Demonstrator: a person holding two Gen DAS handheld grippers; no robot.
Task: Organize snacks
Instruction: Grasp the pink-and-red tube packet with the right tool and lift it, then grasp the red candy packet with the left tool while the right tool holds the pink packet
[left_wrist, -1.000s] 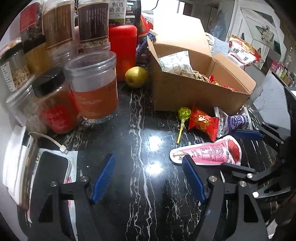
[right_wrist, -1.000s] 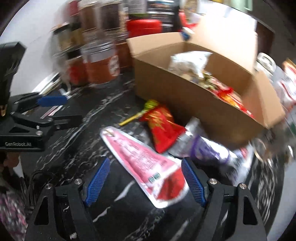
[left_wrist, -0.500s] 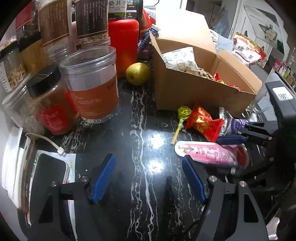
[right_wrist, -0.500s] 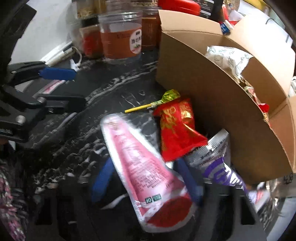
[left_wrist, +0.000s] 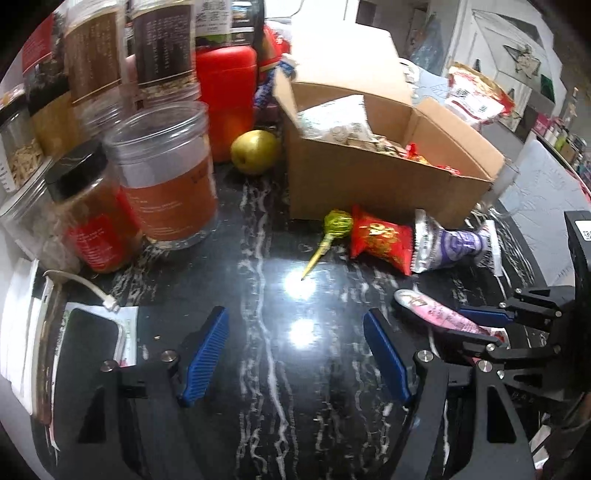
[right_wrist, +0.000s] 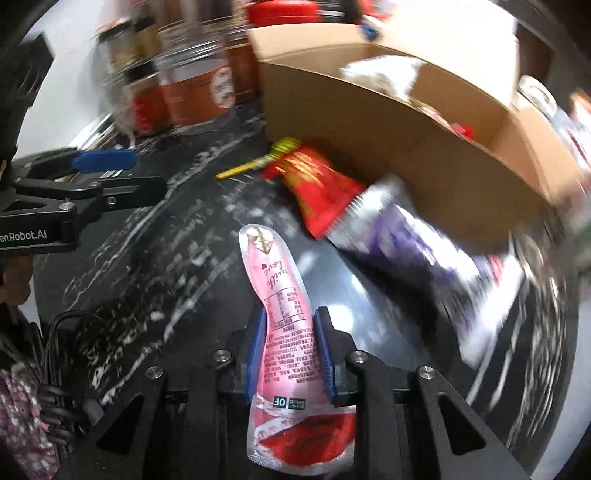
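A yellow pear (left_wrist: 254, 151) sits by jars (left_wrist: 168, 177) (a phone (left_wrist: 88, 339) lies nearer) on black marble (left_wrist: 266, 369).

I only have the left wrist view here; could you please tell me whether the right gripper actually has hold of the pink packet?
Observer: Yes, the right gripper is shut on the pink packet, with a blue pad pressed on each long edge.
Operator: Where along the packet is it gripped?
Observer: Nearer its red-printed end, which sticks out behind the pads towards the camera; the pointed end juts forward.
Operator: Is anything else caught in the jaws?
Observer: No. The red packet and purple packet lie further ahead, outside the jaws, by the cardboard box.
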